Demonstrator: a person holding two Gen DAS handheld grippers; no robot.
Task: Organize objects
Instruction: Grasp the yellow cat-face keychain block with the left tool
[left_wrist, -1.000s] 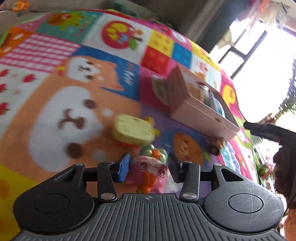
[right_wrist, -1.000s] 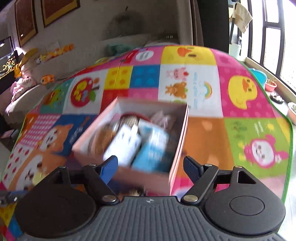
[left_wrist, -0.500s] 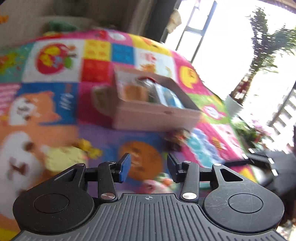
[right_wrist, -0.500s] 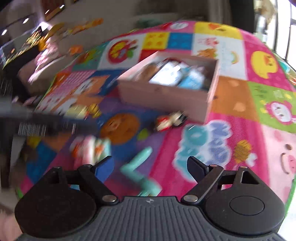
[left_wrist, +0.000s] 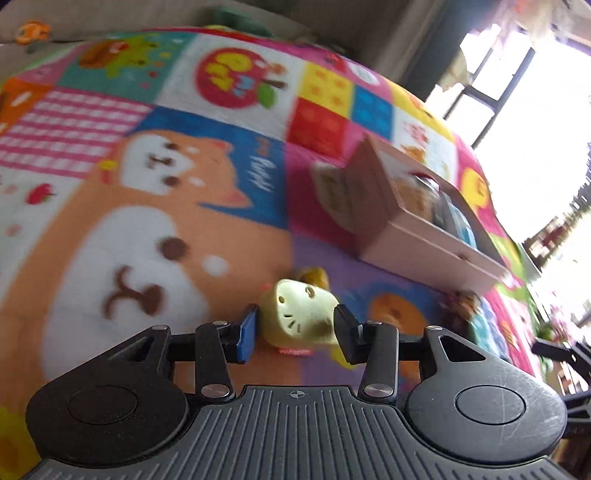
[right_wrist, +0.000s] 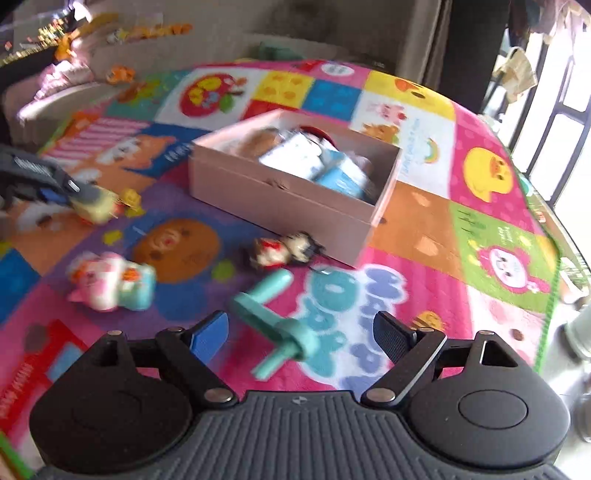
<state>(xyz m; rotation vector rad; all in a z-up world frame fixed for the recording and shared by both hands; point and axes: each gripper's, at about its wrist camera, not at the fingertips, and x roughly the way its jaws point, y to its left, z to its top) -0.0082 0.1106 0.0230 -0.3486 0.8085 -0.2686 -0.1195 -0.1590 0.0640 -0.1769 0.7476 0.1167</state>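
Observation:
A pale yellow toy (left_wrist: 299, 314) lies on the play mat between the fingers of my left gripper (left_wrist: 294, 334), which is open around it with small gaps at both pads. It also shows in the right wrist view (right_wrist: 98, 208). The pink box (right_wrist: 291, 199) holds several packets and toys; it also shows in the left wrist view (left_wrist: 417, 236). My right gripper (right_wrist: 301, 338) is open and empty, just above a teal handle-shaped toy (right_wrist: 275, 325). A pink-and-white pig toy (right_wrist: 112, 282) and a small red-and-black figure (right_wrist: 282, 249) lie on the mat.
The colourful play mat (right_wrist: 491, 229) covers the floor. A grey sofa (right_wrist: 155, 44) with small toys stands behind it. Windows (right_wrist: 554, 110) are to the right, past the mat's edge.
My left gripper swung away toward the box, then came back down around the yellow toy. My right gripper moved back from over the box to low above the teal toy.

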